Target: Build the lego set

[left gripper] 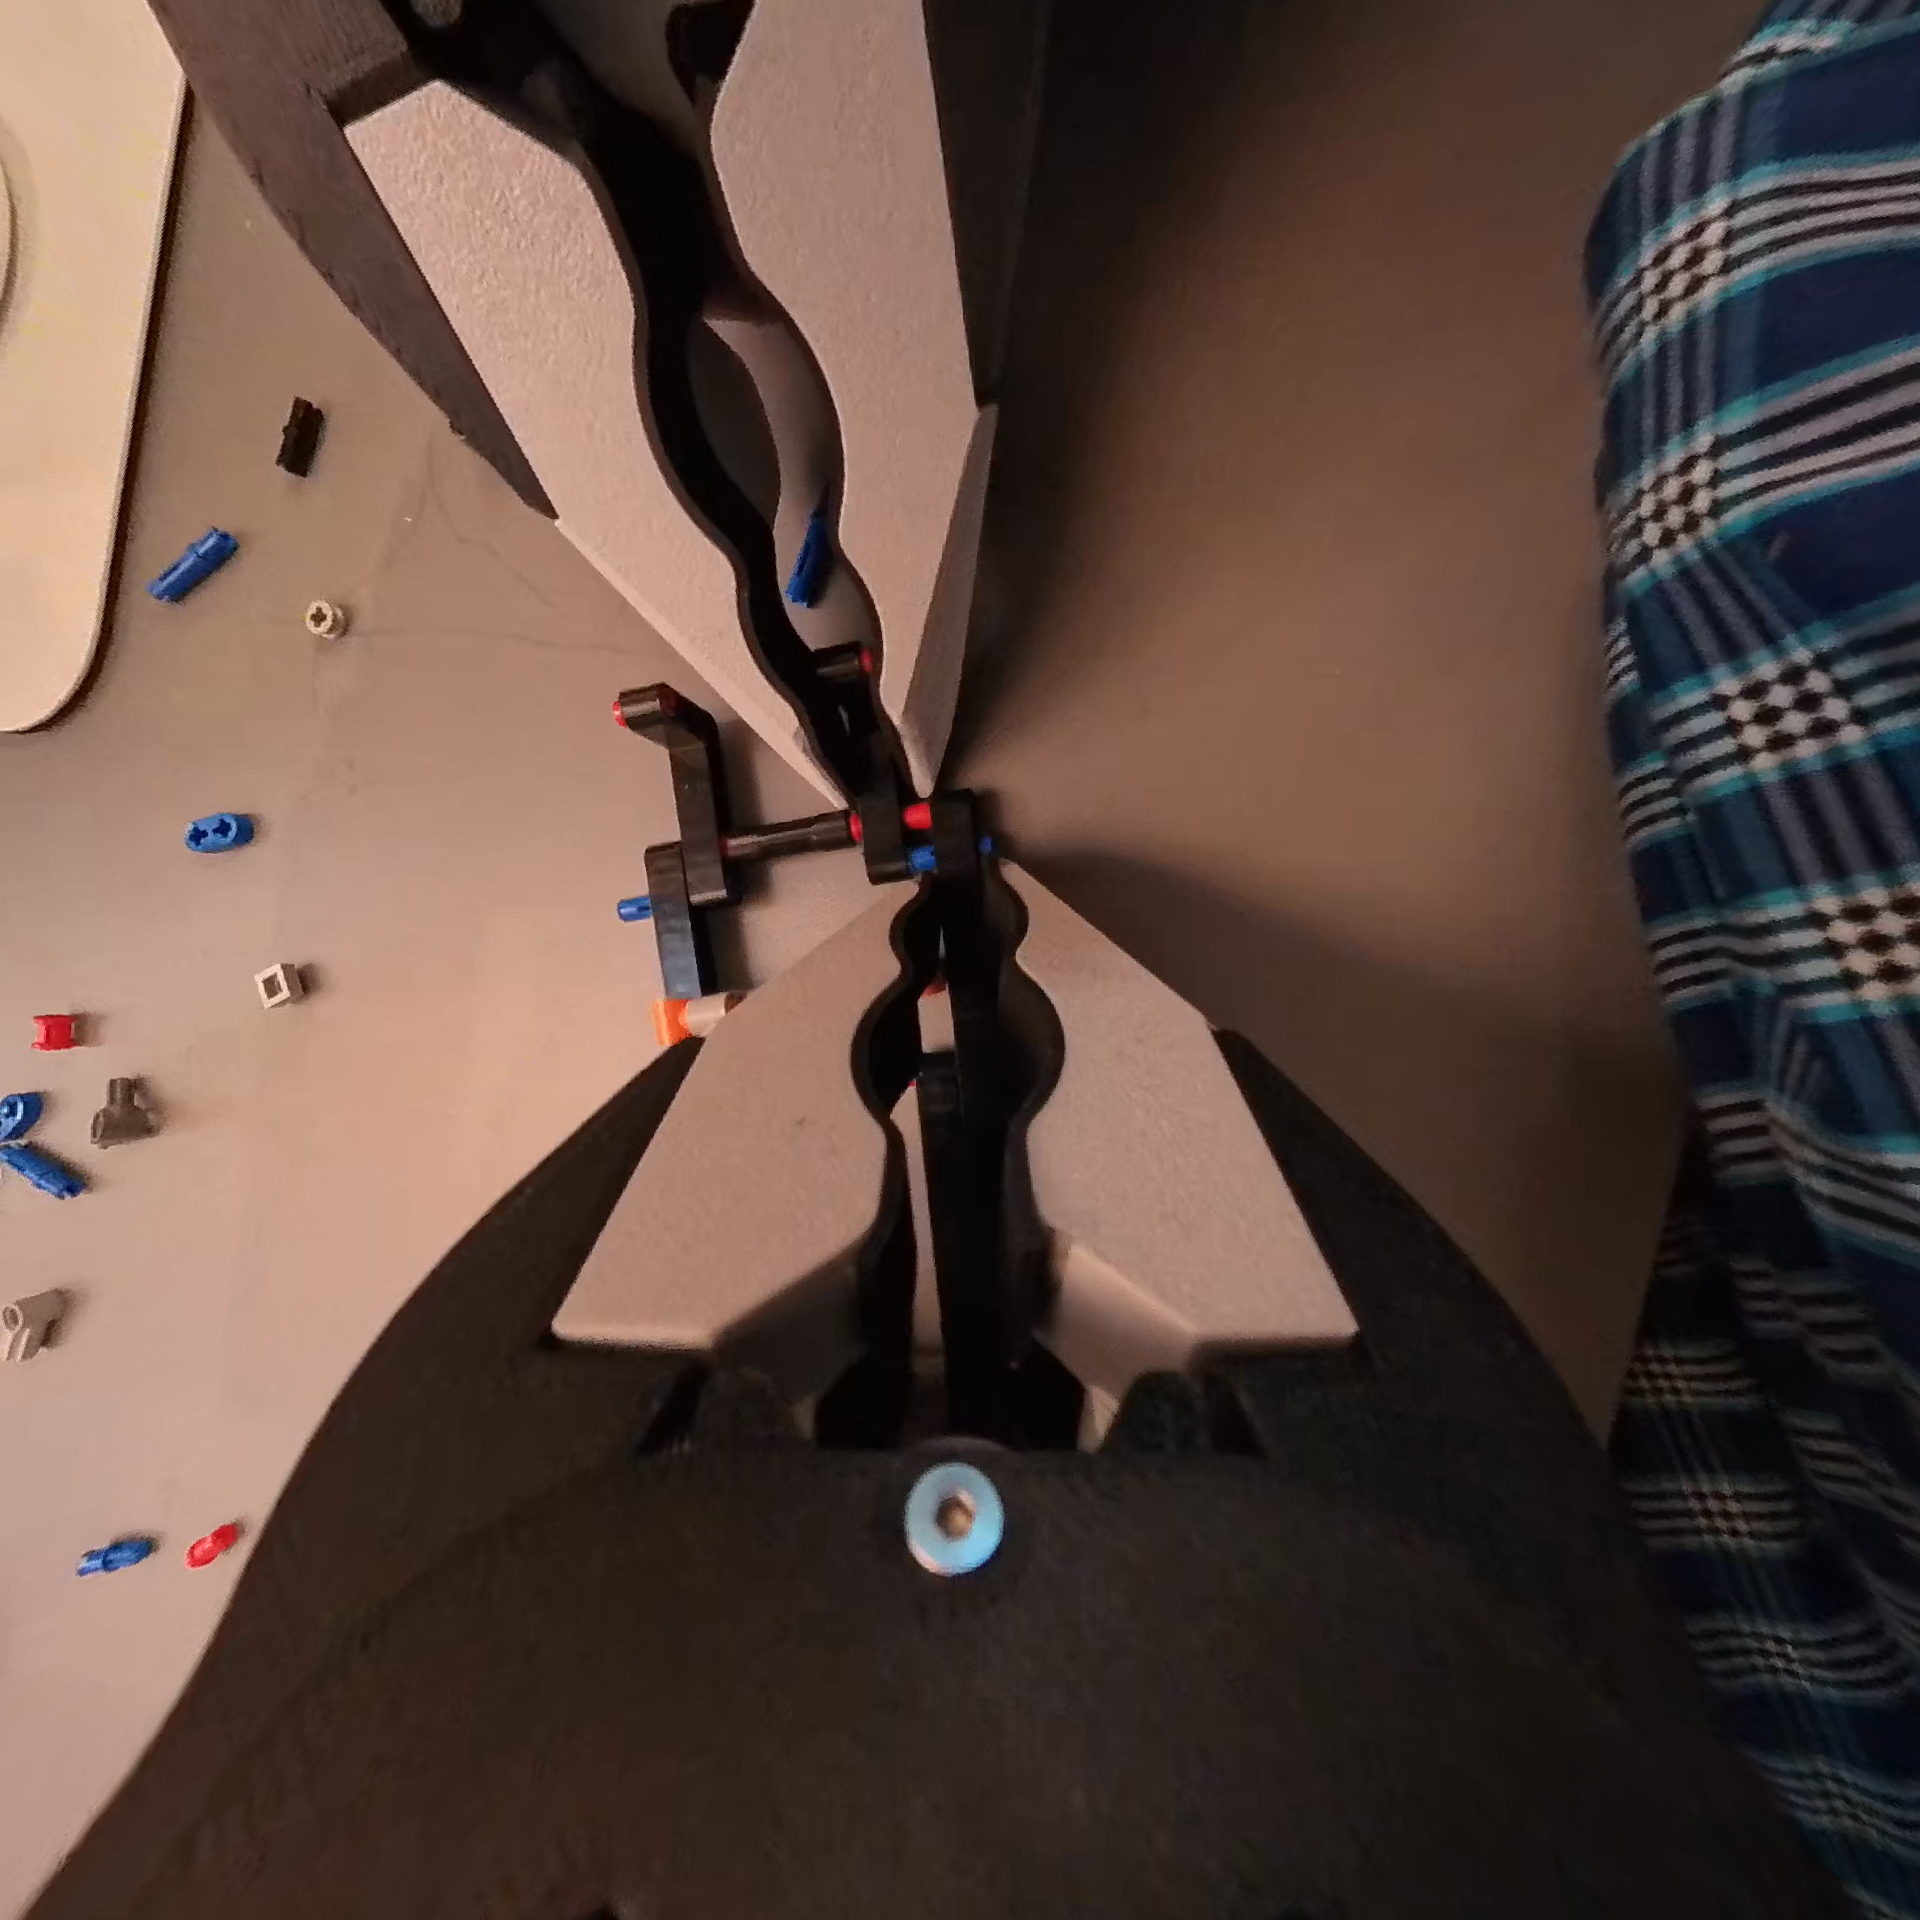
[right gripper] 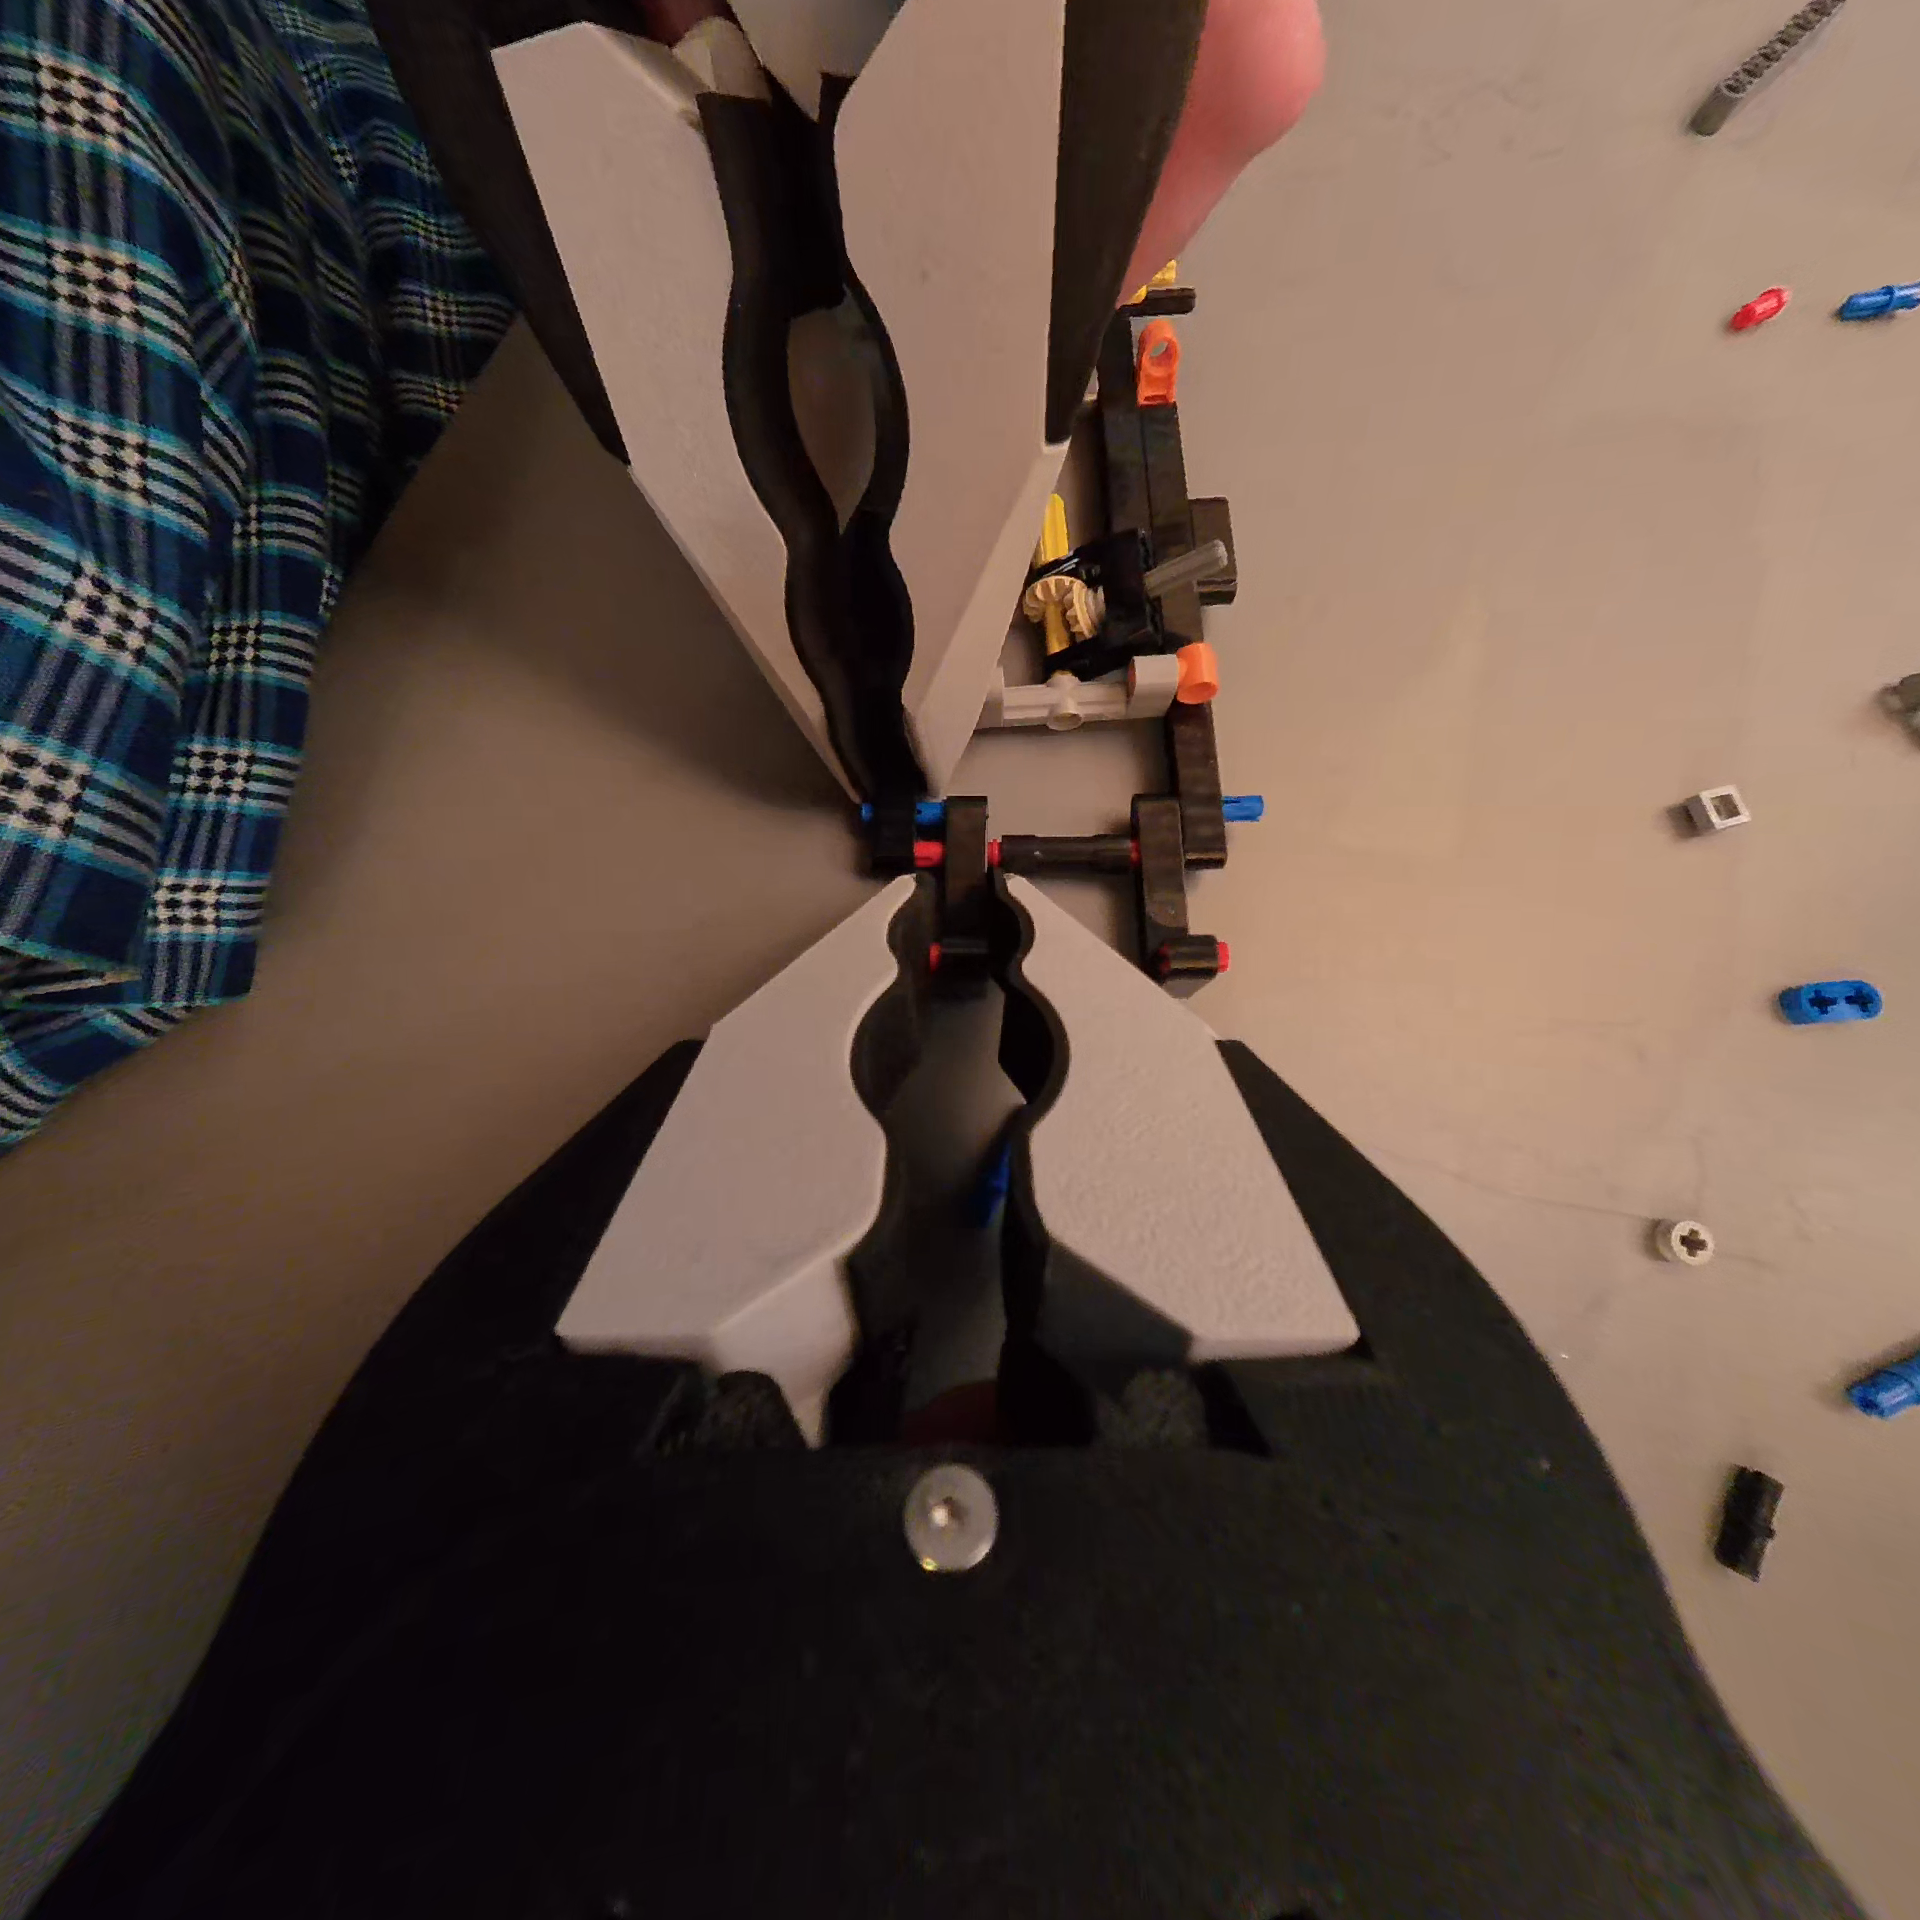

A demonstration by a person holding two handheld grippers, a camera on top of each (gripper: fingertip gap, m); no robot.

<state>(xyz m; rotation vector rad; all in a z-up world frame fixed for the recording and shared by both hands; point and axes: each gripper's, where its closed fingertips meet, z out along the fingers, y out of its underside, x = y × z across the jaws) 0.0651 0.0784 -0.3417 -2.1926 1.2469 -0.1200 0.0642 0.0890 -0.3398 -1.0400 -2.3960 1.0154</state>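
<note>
Left wrist view shows the grey counter [left gripper: 436,810] first, with a plaid sleeve [left gripper: 1787,727] along its edge. On it rests the black lego assembly [left gripper: 691,831], the landmark. The left claw [left gripper: 940,883] is closed on a black beam [left gripper: 966,1039] at the assembly's near end; the right claw [right gripper: 951,894], facing it tip to tip, is clamped on the neighbouring black connector [right gripper: 961,883] there. Beyond the assembly, well apart from it, lie loose pieces: a blue pin [left gripper: 192,564], a blue connector [right gripper: 1829,1003], a small grey square piece [right gripper: 1714,810] and a red bush [left gripper: 52,1031].
</note>
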